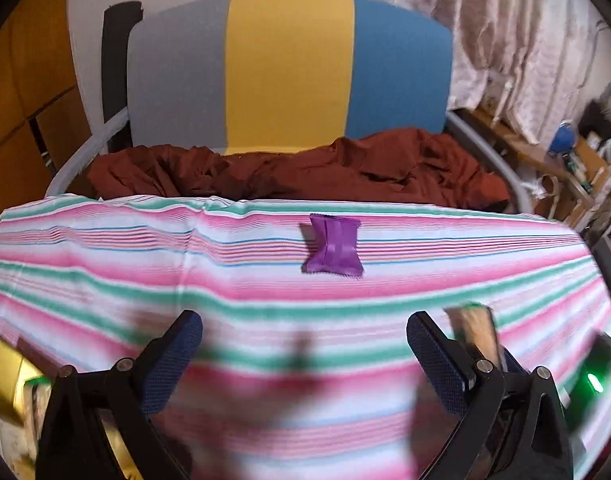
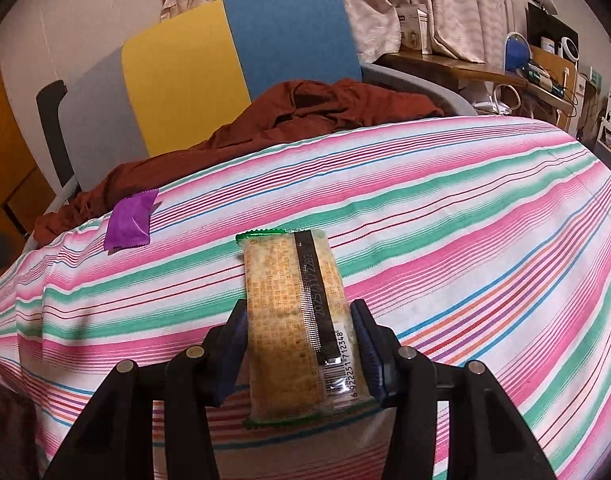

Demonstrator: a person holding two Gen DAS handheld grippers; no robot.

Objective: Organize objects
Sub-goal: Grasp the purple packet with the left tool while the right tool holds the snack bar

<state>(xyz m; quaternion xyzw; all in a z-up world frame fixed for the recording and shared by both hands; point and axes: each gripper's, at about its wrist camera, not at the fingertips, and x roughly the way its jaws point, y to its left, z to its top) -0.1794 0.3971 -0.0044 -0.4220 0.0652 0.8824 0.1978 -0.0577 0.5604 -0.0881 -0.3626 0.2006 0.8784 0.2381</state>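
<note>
A tan snack packet with green crimped ends and a barcode lies lengthwise between the blue pads of my right gripper, which is shut on it above the striped cloth. A small purple packet lies on the cloth to the far left of it, near the table's back edge. In the left wrist view the same purple packet lies ahead of my left gripper, whose jaws stand wide open with nothing between them. The tan packet shows blurred just right of the left gripper's right finger.
Behind the table stands a chair with a grey, yellow and blue back, and a rust-red garment is heaped on its seat. A gold-coloured object sits at the left edge. Cluttered shelves and curtains fill the right background.
</note>
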